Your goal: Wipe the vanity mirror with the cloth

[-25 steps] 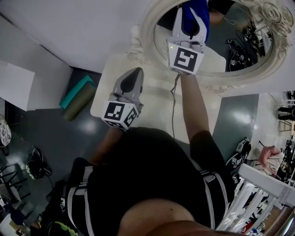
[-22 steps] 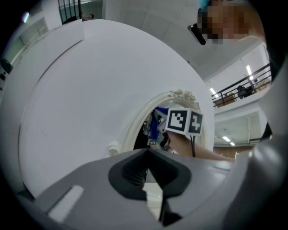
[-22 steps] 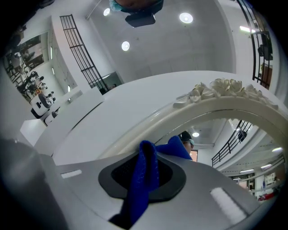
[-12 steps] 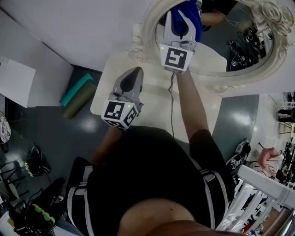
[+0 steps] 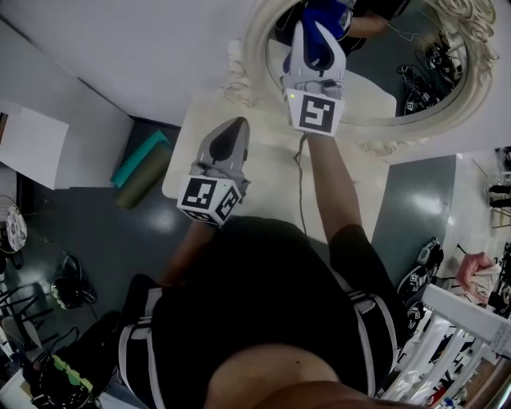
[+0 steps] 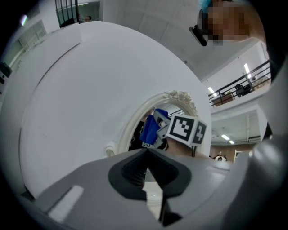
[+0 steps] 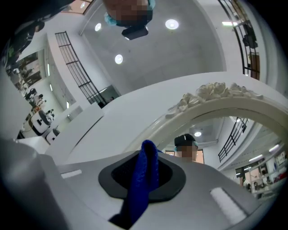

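An oval vanity mirror in an ornate cream frame (image 5: 257, 72) stands at the back of a white table (image 5: 263, 172). My right gripper (image 5: 318, 32) is shut on a blue cloth (image 5: 319, 16) and holds it against the glass near the mirror's upper left. The same cloth (image 7: 144, 179) shows pinched between the jaws in the right gripper view, with the mirror frame (image 7: 216, 101) just ahead. My left gripper (image 5: 230, 136) hovers over the table's left part, shut and holding nothing. From it I see the mirror frame (image 6: 135, 121) and the blue cloth (image 6: 148, 128).
A white wall (image 5: 144, 56) rises behind the mirror. A cable (image 5: 301, 184) runs along the table under my right arm. Teal and olive rolled mats (image 5: 140, 164) lie on the dark floor left of the table. White racks (image 5: 463, 335) stand at the right.
My right gripper has carried the blue cloth across the glass, first left, then up and back slightly right. The left gripper has stayed in place.
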{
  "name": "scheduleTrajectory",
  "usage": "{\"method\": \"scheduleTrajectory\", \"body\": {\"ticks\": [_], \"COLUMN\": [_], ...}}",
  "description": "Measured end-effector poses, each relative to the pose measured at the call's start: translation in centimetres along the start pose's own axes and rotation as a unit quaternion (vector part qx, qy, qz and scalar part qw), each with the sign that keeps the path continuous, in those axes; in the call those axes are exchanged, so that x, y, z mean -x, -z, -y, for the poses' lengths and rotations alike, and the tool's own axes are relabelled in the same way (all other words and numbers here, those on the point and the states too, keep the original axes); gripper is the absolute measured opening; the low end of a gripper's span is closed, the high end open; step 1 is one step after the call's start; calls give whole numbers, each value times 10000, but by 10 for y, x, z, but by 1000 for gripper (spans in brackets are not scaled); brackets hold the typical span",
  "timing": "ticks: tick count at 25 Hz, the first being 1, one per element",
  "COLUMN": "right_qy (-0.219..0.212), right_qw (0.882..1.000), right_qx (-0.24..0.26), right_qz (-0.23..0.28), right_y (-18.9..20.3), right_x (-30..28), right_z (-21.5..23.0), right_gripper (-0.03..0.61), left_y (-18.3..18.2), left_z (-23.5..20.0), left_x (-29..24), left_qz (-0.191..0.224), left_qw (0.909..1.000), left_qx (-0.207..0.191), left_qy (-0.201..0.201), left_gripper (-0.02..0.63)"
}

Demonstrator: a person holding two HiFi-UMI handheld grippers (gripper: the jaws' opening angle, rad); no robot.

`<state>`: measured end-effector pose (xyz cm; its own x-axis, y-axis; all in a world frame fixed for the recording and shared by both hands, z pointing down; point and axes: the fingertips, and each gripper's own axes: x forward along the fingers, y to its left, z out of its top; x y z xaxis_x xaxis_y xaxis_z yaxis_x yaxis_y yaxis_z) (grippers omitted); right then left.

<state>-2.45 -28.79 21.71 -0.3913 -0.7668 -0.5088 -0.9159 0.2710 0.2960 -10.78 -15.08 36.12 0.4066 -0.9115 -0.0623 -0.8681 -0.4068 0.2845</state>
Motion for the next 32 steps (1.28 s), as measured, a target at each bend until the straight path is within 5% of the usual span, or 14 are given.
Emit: {"method": "scheduleTrajectory", "body": {"ticks": [8,22,32], "right_qy": [607,2638,3342], "right_qw": [9847,9567,9323], "right_qx": [-1615,-1199,-1137], "right_qz": [257,-285,-792], "right_y": [-18,18,72], "right_x": [72,228,282], "right_z": [53,182,243], "right_gripper": [38,38,38], "left_y": [4,34,50], "left_z": [23,89,133], "left_x": [-14,-59,-86], "left_qz": [-103,-400,-537], "left_qw": [9994,9919,9872], "left_qx": [10,52,-15], "left_qy": [336,1208,1500], "left_gripper": [11,11,12]}}
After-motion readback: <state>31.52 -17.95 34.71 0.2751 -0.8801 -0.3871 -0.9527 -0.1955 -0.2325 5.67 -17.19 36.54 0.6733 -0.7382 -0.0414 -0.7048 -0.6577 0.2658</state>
